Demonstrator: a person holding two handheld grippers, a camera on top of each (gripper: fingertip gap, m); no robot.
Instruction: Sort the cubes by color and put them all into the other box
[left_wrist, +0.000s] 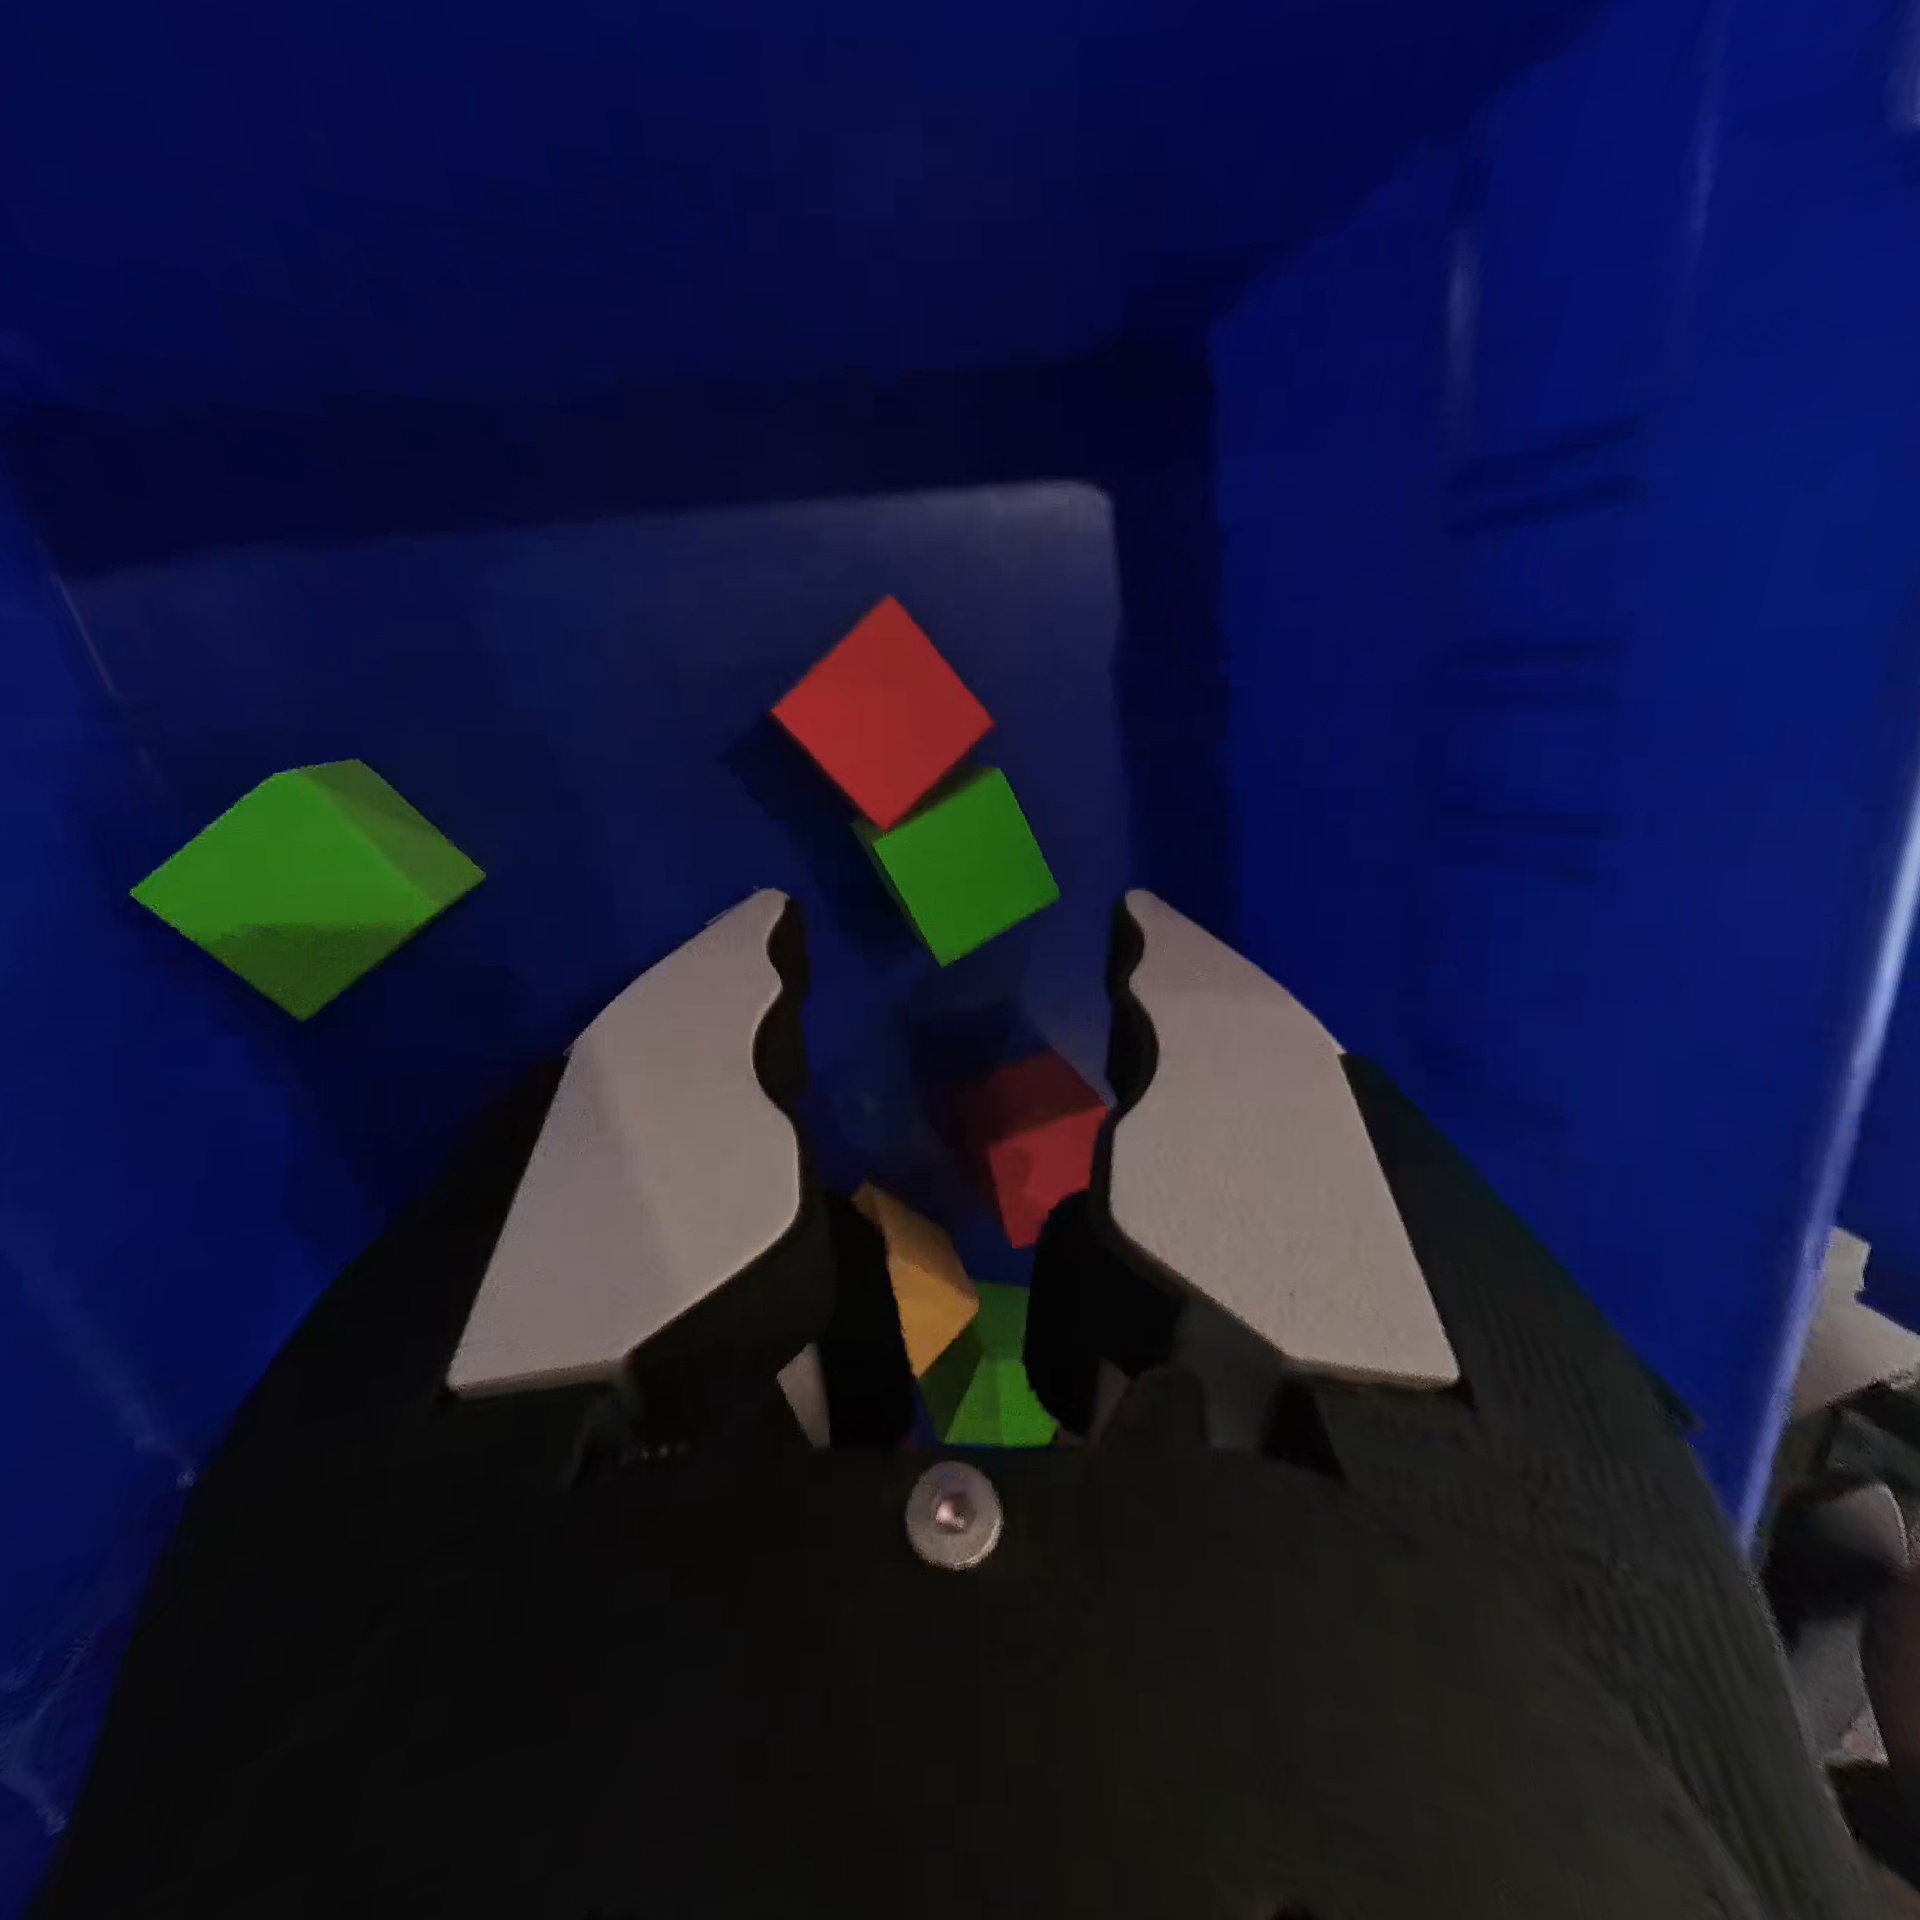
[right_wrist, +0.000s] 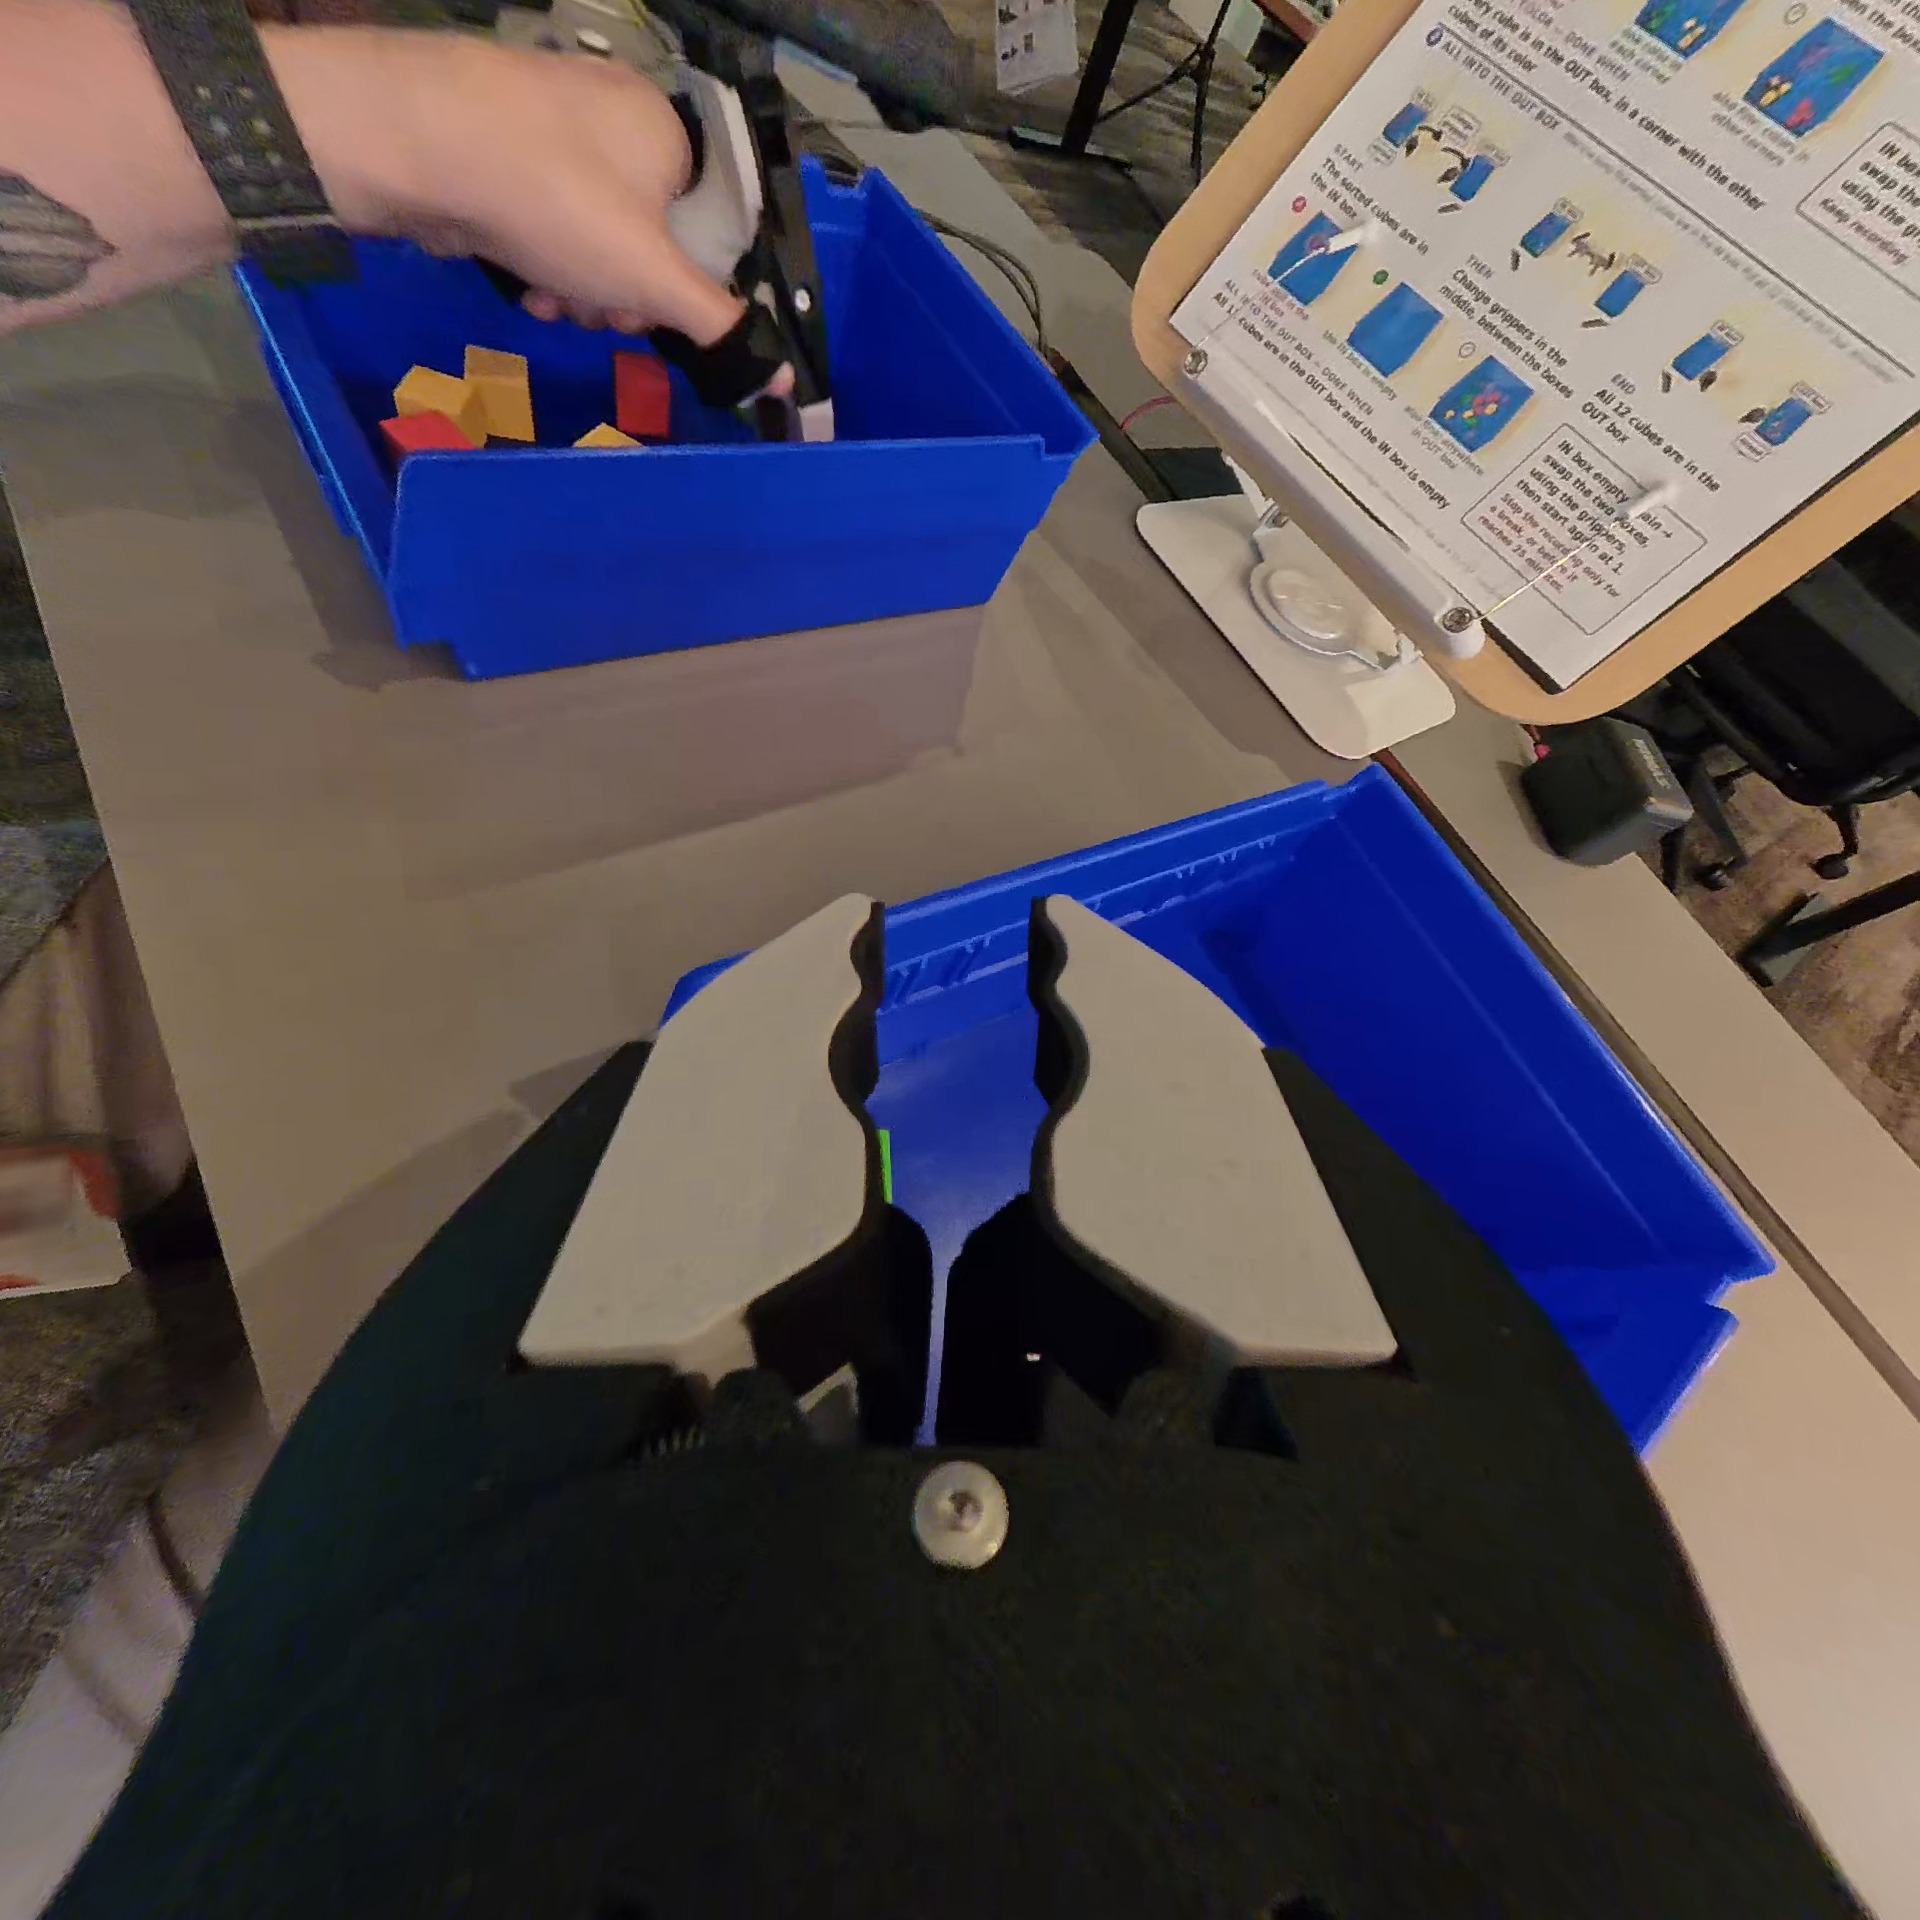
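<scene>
Left wrist view: left gripper (left_wrist: 951, 935) is down inside a blue bin (left_wrist: 1455, 623), fingers spread wide, nothing between them. Left of frame, a green cube (left_wrist: 307, 883) lies alone on the bin floor. Centre, a red cube (left_wrist: 883, 712) touches a second green cube (left_wrist: 961, 862) just beyond the fingertips. Lower down, in the gap between the fingers, another red cube (left_wrist: 1029, 1143) sits close by the right finger; behind it, partly hidden, a yellow cube (left_wrist: 925, 1288) and a third green cube (left_wrist: 992, 1382).

Right wrist view: upper left of frame, a hand (right_wrist: 499, 166) holds the left gripper in the far bin (right_wrist: 707, 551), which holds yellow (right_wrist: 499, 390) and red (right_wrist: 639, 390) cubes. Centre, right gripper (right_wrist: 956, 935) hovers over the near bin (right_wrist: 1455, 1039), fingers parted to a narrow gap, empty. A thin green sliver (right_wrist: 885, 1164) shows at the left finger's inner edge; cannot tell what it is. Upper right, an instruction sheet on a stand (right_wrist: 1558, 312).

Progress: most cubes appear to sit in the far bin; the near bin's visible floor shows little.
</scene>
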